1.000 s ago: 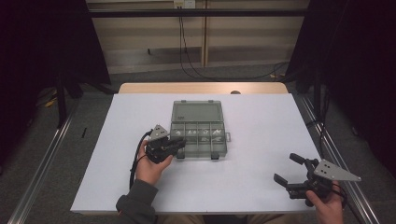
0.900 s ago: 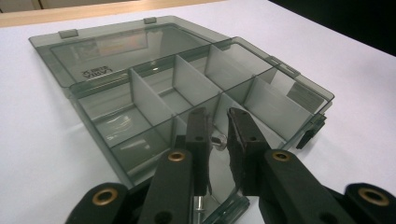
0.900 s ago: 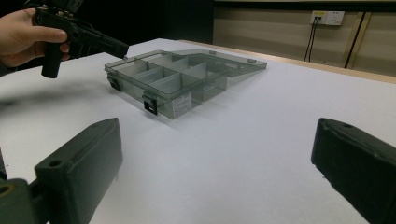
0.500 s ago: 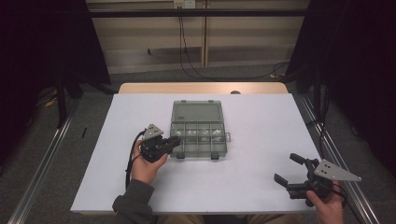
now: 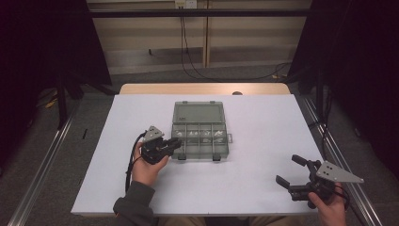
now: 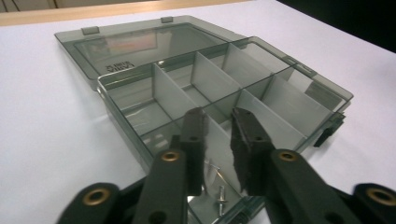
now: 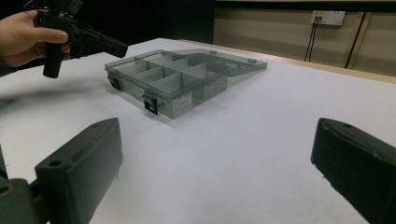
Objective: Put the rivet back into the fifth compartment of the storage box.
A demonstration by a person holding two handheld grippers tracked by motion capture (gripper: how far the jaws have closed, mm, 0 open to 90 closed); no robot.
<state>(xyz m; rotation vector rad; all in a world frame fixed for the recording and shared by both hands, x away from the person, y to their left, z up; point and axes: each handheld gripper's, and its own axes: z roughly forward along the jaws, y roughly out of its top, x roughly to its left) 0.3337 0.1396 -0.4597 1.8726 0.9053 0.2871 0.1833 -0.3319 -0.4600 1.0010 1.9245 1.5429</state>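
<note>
**Open compartment box at table centre; left gripper at its near-left corner, right gripper idle**

White table surface (image 5: 254,141) spans the high view, with a wooden edge strip at 12 o'clock and dark curtains to either side; a wall socket and hanging cables show behind.

Item 1: a smoky grey compartment box (image 5: 200,141) sits slightly left of table centre. Its lid (image 5: 197,113) lies folded back flat toward 12 o'clock. Dividers split the tray into several cells. Two dark latches hang on the front wall toward 6 o'clock. In the left gripper view, small metal screws (image 6: 220,196) lie in the nearest cell; contents of the other cells are too small to identify.

Item 2: the left gripper (image 5: 175,144), held in the left hand (image 5: 147,165), is at 9 o'clock of the box, pointing toward 3 o'clock at the box's near-left corner. In its own view the jaws stand narrowly parted above the nearest cell, gripping nothing. A cable trails back along the sleeve.

Item 3: the right gripper (image 5: 291,170), held in the right hand (image 5: 329,208), is at 4 o'clock on the table, well apart from the box. Its jaws are spread wide and empty, aimed toward 10 o'clock.
</note>
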